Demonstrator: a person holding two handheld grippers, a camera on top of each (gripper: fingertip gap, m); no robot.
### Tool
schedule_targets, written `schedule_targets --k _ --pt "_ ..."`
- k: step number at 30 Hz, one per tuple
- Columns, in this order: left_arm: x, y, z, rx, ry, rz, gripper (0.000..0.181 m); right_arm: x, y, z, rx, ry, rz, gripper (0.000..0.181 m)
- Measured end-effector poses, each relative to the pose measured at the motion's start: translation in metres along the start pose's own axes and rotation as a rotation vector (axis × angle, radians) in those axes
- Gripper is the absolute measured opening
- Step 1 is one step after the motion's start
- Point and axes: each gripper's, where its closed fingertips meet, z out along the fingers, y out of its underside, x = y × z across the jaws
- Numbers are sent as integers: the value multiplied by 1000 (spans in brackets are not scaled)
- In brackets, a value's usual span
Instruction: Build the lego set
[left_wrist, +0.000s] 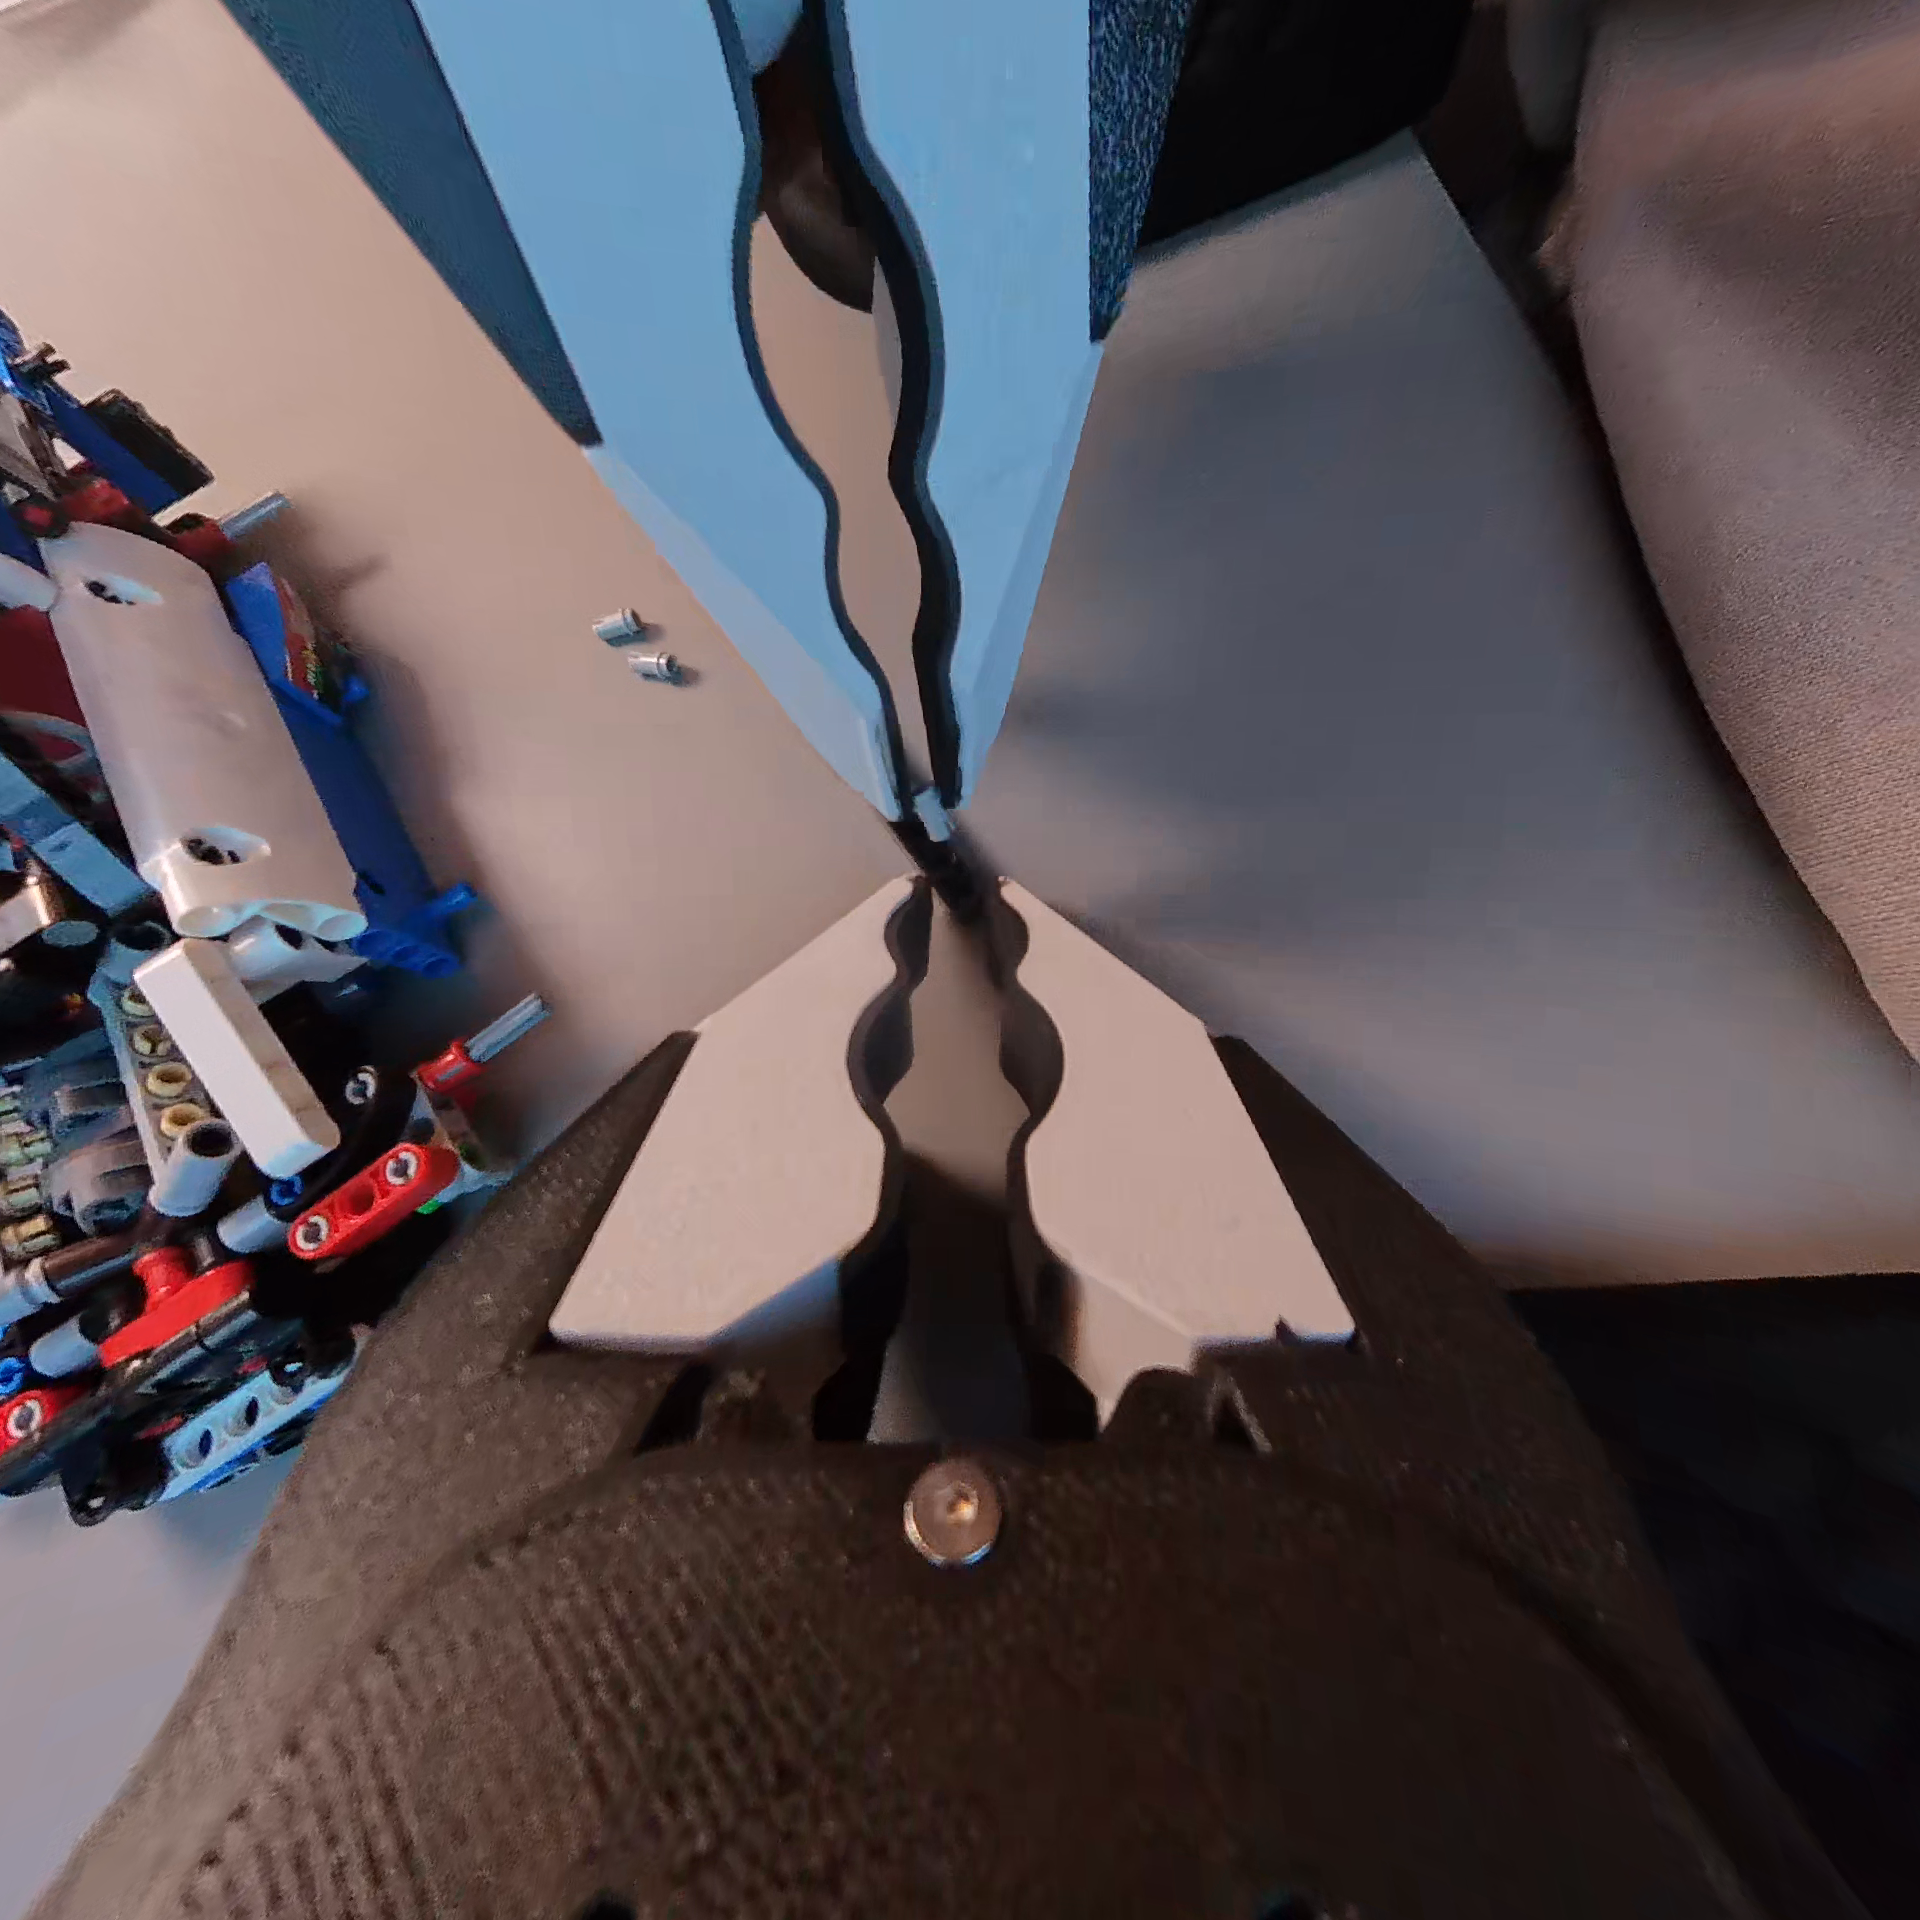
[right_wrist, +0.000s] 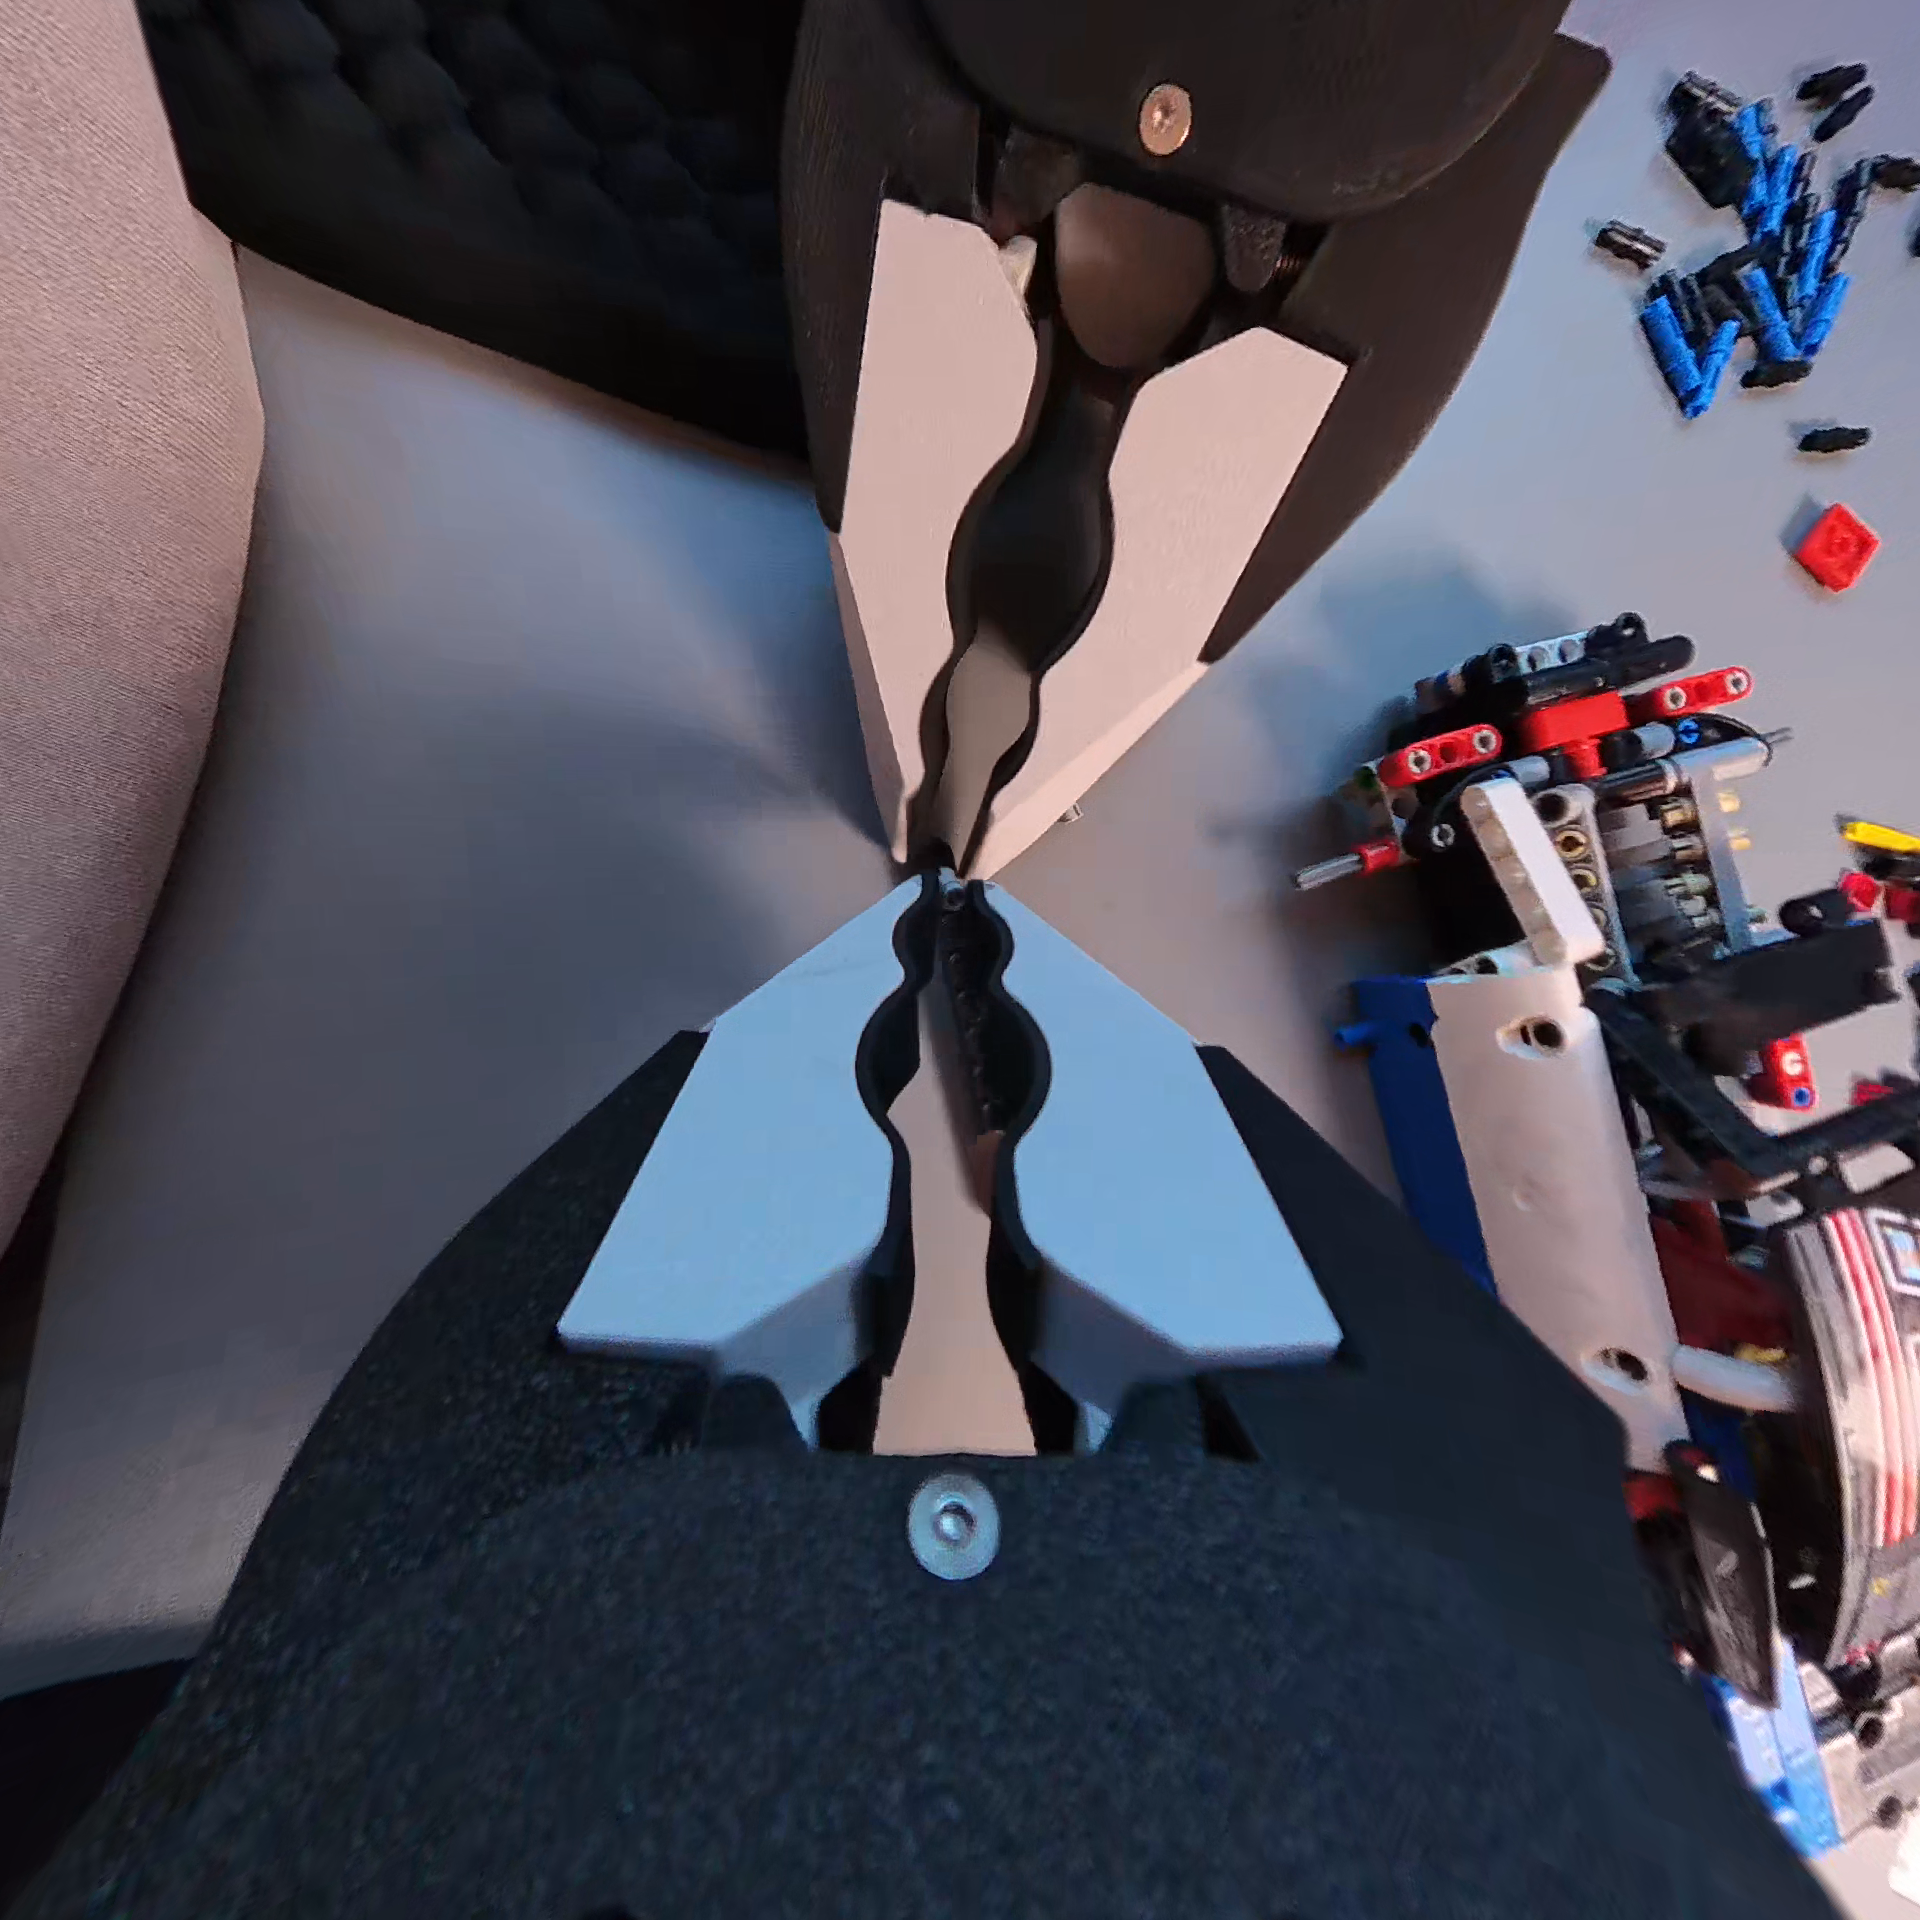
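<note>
My two grippers meet tip to tip above the grey table. In the left wrist view my left gripper (left_wrist: 954, 891) is shut on a small black piece (left_wrist: 961, 899), which is blurred. The right gripper (left_wrist: 928, 805) comes in from the top, pinching a small grey bush (left_wrist: 932, 823) against that piece. In the right wrist view my right gripper (right_wrist: 951, 885) is shut on the grey bush (right_wrist: 952, 890), and a black ribbed rod (right_wrist: 971, 1013) lies between its fingers. The left gripper (right_wrist: 935, 850) comes in from the top. The part-built Lego car (left_wrist: 208, 831) (right_wrist: 1610, 1039) lies on the table beside them.
Two loose grey bushes (left_wrist: 636, 644) lie on the table near the car. A pile of blue and black pins (right_wrist: 1756, 260) and a red piece (right_wrist: 1834, 545) lie beyond the car. A person's grey clothing (left_wrist: 1714, 520) (right_wrist: 104, 520) borders the table. Both grippers' tips are close together, under 4 cm apart.
</note>
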Motion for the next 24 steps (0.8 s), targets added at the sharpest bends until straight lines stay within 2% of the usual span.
schedule_targets --k 1,8,24 --pt "0 0 0 0 -4 3 8 0 0 2 -12 -3 -8 2" --pt "-1 3 -1 -9 -51 36 10 1 3 13 -108 1 -58 3" --pt "-1 5 -3 -13 -82 51 6 0 1 17 -253 19 -155 3"
